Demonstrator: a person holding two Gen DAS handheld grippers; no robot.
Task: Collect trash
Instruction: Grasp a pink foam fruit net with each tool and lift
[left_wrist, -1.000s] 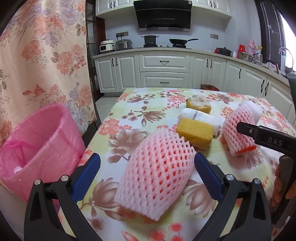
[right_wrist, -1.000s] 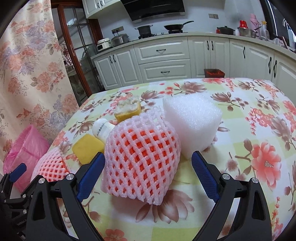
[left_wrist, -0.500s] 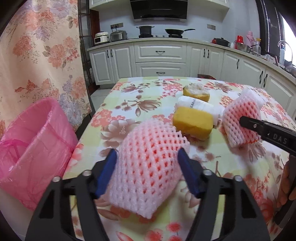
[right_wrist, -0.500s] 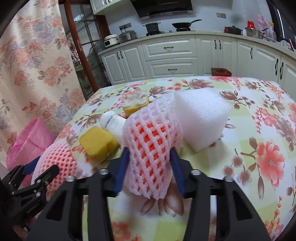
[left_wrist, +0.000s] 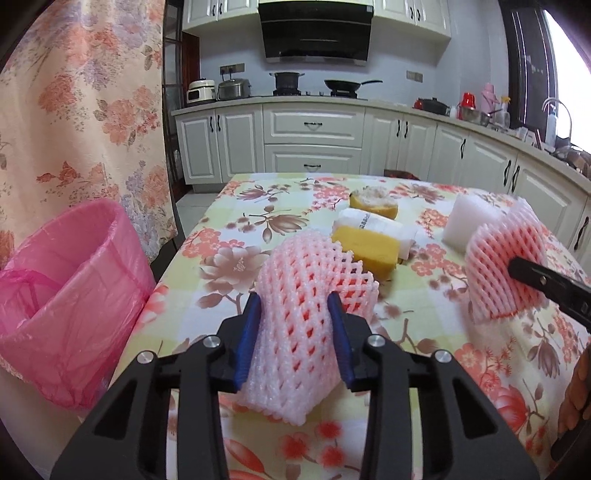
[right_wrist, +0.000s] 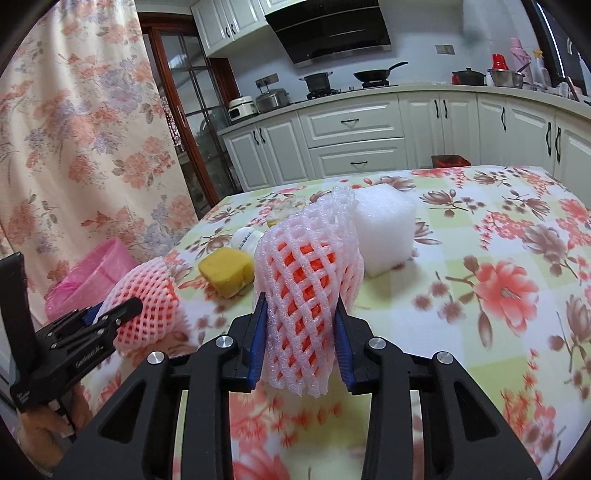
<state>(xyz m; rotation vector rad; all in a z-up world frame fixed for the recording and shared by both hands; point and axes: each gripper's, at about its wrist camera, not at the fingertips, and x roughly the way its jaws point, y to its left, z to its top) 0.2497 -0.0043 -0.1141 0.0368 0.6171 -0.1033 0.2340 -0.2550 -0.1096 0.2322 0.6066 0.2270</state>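
Note:
Two pink foam fruit nets are held over the floral table. The nearer net is squeezed between the blue pads of my left gripper, whose jaws are still closing on it. The second net is pinched the same way in my right gripper, its jaws also closing, and its lower end hangs clear of the cloth. In the left wrist view that net shows at the right. A pink-lined trash bin stands beside the table's left edge.
On the tablecloth lie a yellow sponge, a white wrapped roll, a yellow round piece with a white top and a white foam block. Kitchen cabinets run behind; a floral curtain hangs left.
Both grippers went from wide open around their nets to squeezing them narrow. The right gripper has lifted its net and carried it leftward, away from the white block.

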